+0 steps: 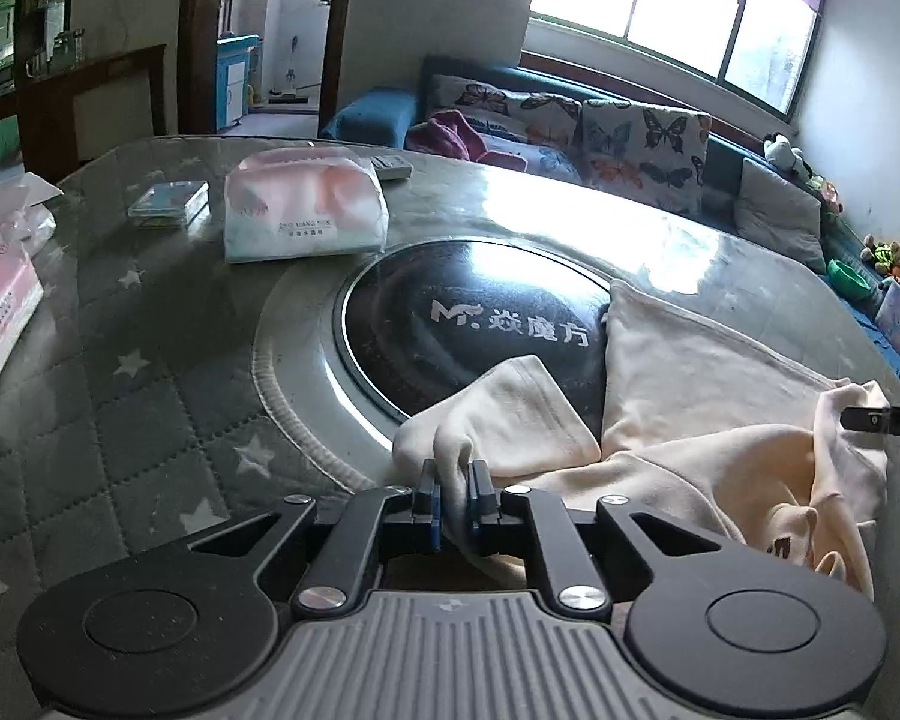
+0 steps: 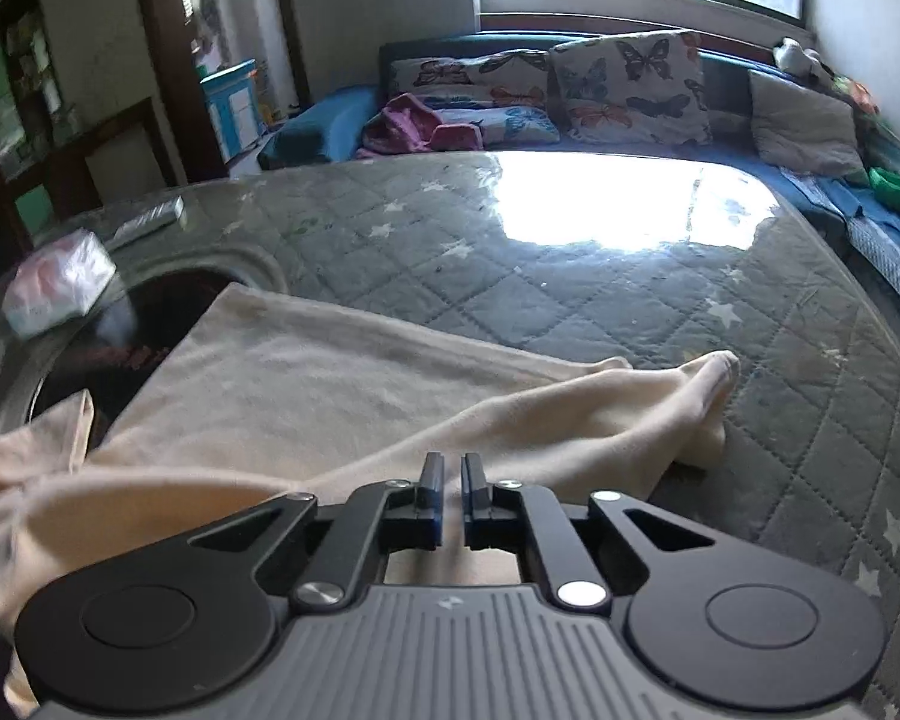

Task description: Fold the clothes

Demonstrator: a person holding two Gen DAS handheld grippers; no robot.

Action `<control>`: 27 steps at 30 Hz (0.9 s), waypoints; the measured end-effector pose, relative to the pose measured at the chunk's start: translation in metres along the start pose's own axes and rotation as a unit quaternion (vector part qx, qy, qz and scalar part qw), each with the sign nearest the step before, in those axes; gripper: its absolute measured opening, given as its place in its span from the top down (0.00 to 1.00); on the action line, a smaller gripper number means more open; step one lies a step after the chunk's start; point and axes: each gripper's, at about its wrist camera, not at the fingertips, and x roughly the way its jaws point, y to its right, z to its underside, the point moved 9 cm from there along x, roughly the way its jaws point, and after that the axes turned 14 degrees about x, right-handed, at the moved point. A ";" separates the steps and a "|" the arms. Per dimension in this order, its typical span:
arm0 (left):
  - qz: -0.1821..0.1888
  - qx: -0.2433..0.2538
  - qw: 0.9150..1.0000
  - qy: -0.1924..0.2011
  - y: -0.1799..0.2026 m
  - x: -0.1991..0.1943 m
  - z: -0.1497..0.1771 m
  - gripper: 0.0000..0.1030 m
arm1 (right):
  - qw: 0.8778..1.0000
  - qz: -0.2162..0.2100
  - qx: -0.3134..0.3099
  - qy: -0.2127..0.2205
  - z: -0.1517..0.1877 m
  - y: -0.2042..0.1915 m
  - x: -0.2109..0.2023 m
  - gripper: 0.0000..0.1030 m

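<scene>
Cream cotton garment (image 1: 720, 396) spread beside round black hob (image 1: 468, 324); sleeve fold pinched by left gripper (image 1: 455, 501) for folding; right gripper (image 2: 452, 498) nearly closed, hold uncertain.

Garments: one cream garment (image 1: 708, 372), spread at 4 o'clock on the table, with two sleeves showing, one at each end.
Grippers: two; left gripper (image 1: 455, 483) pinched on a fold of the cloth, right gripper (image 2: 452, 480) with its jaws nearly together over the cloth, grip not discernible.
Tables: one quilted, glass-topped table (image 1: 150, 396).
Round black inset plates: one (image 1: 468, 312), at table centre.
Tissue packs: three; one white-and-pink pack (image 1: 303, 210) at 11 o'clock, two (image 1: 0, 312) at 9 o'clock.
Small flat boxes: one (image 1: 168, 203).
Remote controls: one (image 1: 392, 165).
Butterfly cushions: three (image 1: 645, 150), at 1 o'clock on the sofa.
Grey cushions: one (image 1: 780, 213).
</scene>
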 end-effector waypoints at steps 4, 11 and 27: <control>-0.003 -0.007 1.000 -0.006 -0.004 -0.001 0.004 0.90 | 1.000 0.000 0.012 -0.011 -0.007 -0.001 0.013 0.72; -0.015 -0.005 1.000 -0.007 -0.007 -0.007 0.007 0.90 | 0.999 0.019 -0.036 -0.011 0.000 -0.010 0.022 0.95; 0.204 0.170 0.963 0.034 0.206 -0.006 -0.034 0.55 | 0.999 0.025 -0.017 0.029 -0.001 0.027 -0.031 0.94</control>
